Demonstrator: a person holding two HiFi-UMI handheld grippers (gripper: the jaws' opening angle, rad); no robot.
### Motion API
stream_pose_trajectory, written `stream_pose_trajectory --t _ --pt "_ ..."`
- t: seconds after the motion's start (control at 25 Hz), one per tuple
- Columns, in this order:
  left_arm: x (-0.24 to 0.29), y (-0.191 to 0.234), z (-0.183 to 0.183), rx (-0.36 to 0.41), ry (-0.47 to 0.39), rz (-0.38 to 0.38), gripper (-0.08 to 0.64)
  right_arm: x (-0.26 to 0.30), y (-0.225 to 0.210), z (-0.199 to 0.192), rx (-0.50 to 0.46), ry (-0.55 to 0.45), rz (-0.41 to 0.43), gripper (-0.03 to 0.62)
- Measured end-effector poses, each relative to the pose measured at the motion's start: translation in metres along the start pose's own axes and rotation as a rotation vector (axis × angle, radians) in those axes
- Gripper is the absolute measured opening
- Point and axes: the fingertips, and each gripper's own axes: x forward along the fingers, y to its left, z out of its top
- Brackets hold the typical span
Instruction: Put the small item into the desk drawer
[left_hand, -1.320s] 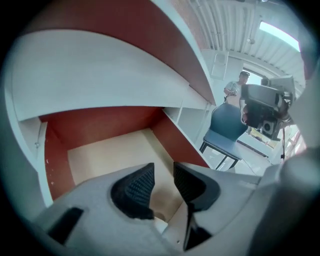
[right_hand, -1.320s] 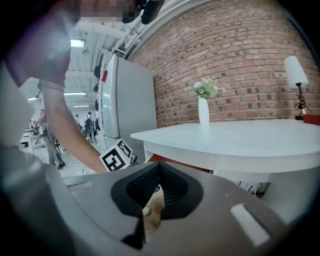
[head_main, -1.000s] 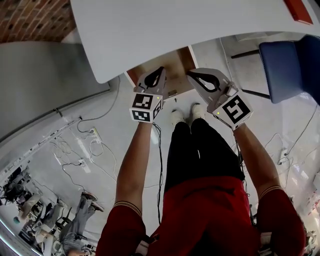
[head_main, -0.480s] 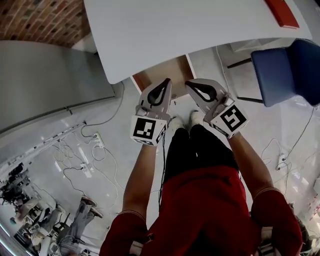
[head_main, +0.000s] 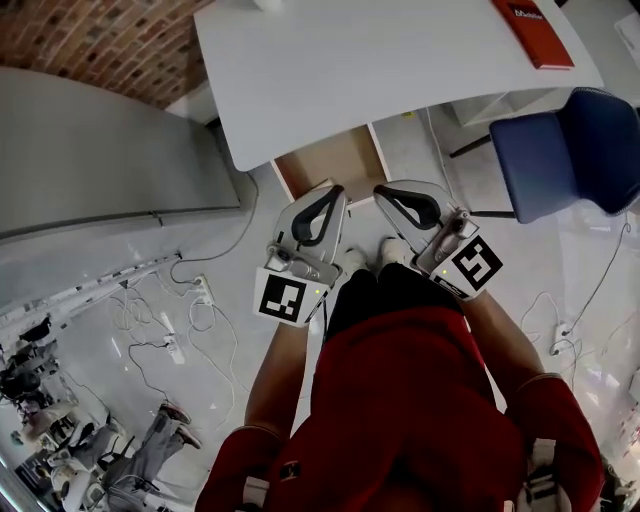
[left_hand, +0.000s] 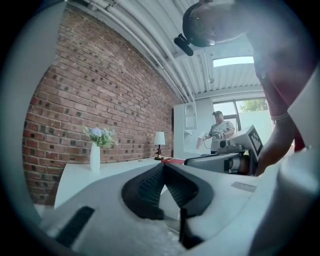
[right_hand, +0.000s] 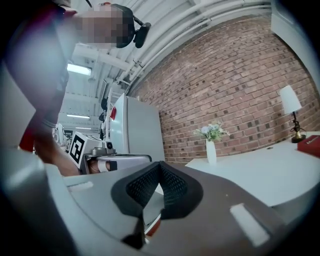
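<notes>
Pale floor surrounds the white table (head_main: 400, 70), and the wooden drawer (head_main: 325, 160) under its near edge stands open. The left tongs (left_hand: 163, 167) and right tongs (right_hand: 160, 165) have drawn back from the drawer, both clenched and empty. I cannot make out the small item, which was probably left inside, so shutting the drawer likely remains.

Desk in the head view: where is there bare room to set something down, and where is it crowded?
The white desk top is bare along its near side, from the left corner to the red book. The open drawer shows bare wooden floor. It is crowded just before the drawer, where the left gripper and right gripper hang shut.
</notes>
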Motion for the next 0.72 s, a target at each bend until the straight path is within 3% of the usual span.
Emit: stream_pose_trajectory --t 0.36,0.72 --pt "-0.019 -0.025 0.044 0.074 -0.044 -0.024 0.002 -0.022 0.019 0.035 -0.051 -0.041 0.009 0.008" --pt "-0.030 -0.034 0.053 0.097 -0.055 -0.021 0.002 -0.034 0.029 0.045 -0.112 -0.053 0.003 0.007"
